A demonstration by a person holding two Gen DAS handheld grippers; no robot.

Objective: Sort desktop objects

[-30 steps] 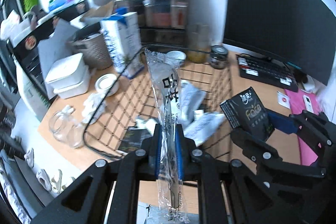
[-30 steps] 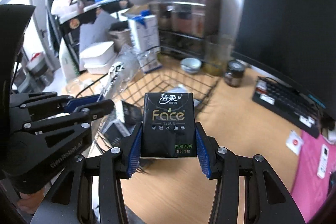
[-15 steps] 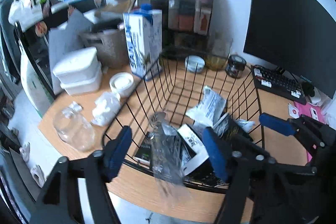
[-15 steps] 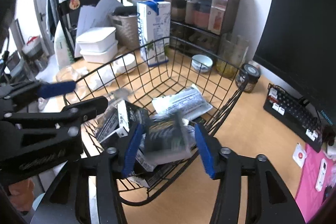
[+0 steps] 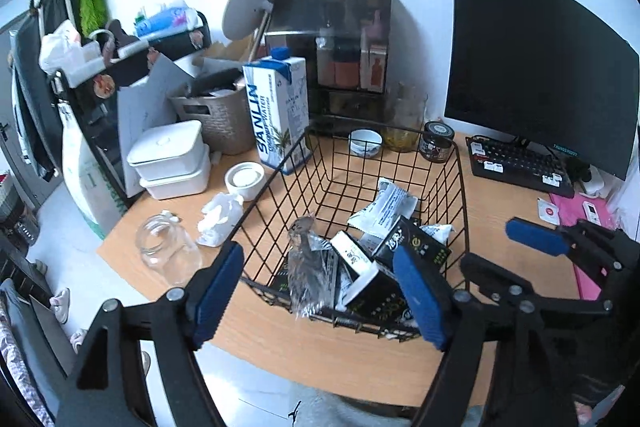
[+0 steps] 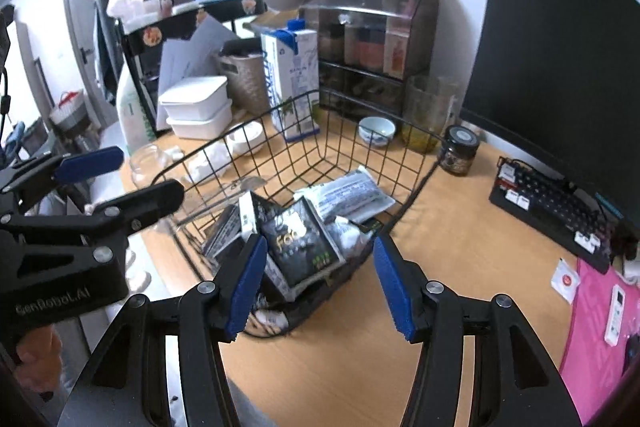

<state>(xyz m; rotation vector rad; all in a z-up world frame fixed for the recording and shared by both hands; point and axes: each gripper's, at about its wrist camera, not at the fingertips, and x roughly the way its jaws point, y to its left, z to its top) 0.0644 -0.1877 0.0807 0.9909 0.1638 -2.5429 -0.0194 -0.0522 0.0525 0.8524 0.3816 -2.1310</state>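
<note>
A black wire basket stands on the wooden desk and holds several packets. The clear-wrapped spoon lies in its near left part, and also shows in the right wrist view. The black Face tissue pack lies on top of the pile, and shows in the left wrist view. My left gripper is open and empty above the basket's near edge. My right gripper is open and empty just above the tissue pack.
Left of the basket are a milk carton, white boxes, a white lid, crumpled tissue and a glass jar. Behind are a small bowl, a dark jar, a keyboard and a monitor.
Both grippers opened. The wrapped spoon dropped from the left gripper into the basket, and the tissue pack dropped from the right gripper onto the pile. Both grippers rose and drew back.
</note>
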